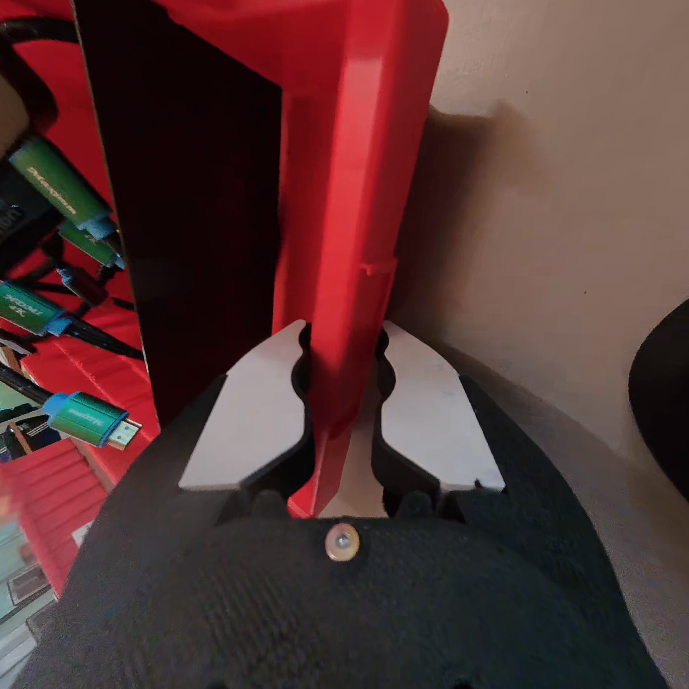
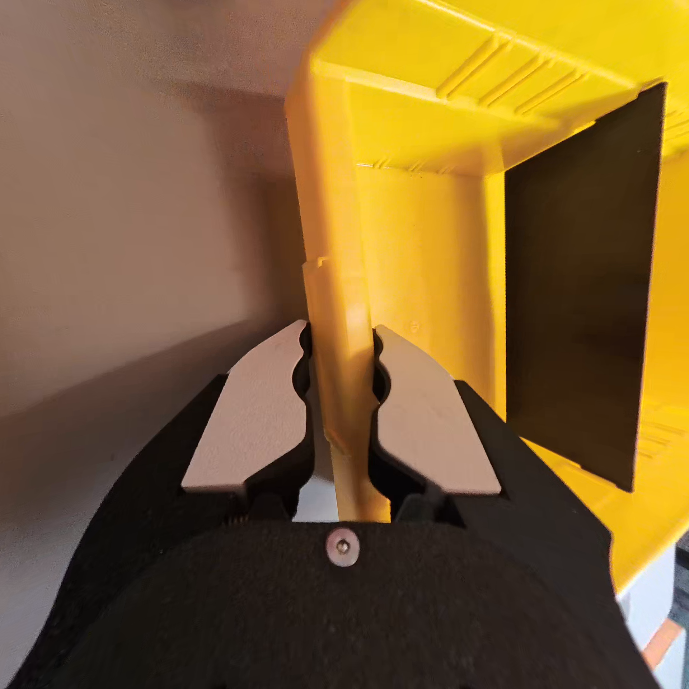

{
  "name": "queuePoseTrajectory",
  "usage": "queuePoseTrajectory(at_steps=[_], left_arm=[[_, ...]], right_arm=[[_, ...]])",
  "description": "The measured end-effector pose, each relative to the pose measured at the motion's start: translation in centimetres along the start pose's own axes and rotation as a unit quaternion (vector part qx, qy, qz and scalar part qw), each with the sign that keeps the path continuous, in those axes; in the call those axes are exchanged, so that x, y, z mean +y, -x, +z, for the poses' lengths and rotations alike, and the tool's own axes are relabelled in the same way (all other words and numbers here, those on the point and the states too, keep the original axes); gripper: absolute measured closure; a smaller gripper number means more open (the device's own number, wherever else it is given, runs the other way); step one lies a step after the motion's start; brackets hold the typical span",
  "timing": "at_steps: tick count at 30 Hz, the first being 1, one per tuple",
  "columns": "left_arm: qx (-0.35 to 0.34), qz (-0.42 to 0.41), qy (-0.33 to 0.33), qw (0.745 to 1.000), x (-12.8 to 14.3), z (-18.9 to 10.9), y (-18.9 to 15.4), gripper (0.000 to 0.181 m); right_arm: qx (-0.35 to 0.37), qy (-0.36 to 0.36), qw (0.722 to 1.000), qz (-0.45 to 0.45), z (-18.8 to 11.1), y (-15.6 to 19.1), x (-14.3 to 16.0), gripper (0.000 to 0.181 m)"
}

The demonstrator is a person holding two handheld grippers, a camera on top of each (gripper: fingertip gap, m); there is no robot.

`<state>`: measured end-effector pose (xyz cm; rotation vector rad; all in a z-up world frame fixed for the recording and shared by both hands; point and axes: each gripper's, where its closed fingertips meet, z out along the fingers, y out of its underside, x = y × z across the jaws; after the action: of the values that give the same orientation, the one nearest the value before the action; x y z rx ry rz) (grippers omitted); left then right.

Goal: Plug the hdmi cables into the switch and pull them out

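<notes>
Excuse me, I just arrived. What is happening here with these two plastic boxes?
A person works with two handheld tongs. The left tongs straddle the edge of a red plastic bin; the left pad touches it, the right shows a small gap. The right tongs are closed on the edge of a yellow plastic bin. Several green HDMI plugs on black cables lie in the red bin, and none is being handled. No plugging step is visible right now.

Four green HDMI plugs, one red bin, one yellow bin, two dark panels.
</notes>
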<state>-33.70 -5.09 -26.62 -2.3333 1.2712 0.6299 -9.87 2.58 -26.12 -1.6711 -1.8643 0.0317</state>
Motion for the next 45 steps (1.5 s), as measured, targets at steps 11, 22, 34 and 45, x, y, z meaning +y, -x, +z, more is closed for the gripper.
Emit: queuePoseTrajectory(at_steps=[11, 22, 34, 45], left_arm=[[-0.013, -0.013, -0.042, 0.999, -3.9, 0.8, 0.2, 0.149], [-0.014, -0.036, -0.05, 0.998, -6.7, 4.3, 4.5, 0.15], [-0.033, -0.013, -0.067, 0.997, -5.8, 7.3, 9.5, 0.149], [0.061, -0.242, -0.289, 0.924, -8.4, -0.6, 13.4, 0.137]], right_arm=[[0.068, 0.066, 0.994, 0.059, -6.4, -3.1, 15.7, 0.152], [0.071, 0.074, 0.994, 0.035, -6.2, -9.7, 22.1, 0.152], [0.124, -0.155, 0.96, 0.198, -8.8, -13.2, 11.4, 0.133], [0.132, -0.368, 0.858, 0.332, -8.7, -13.0, 6.3, 0.14]])
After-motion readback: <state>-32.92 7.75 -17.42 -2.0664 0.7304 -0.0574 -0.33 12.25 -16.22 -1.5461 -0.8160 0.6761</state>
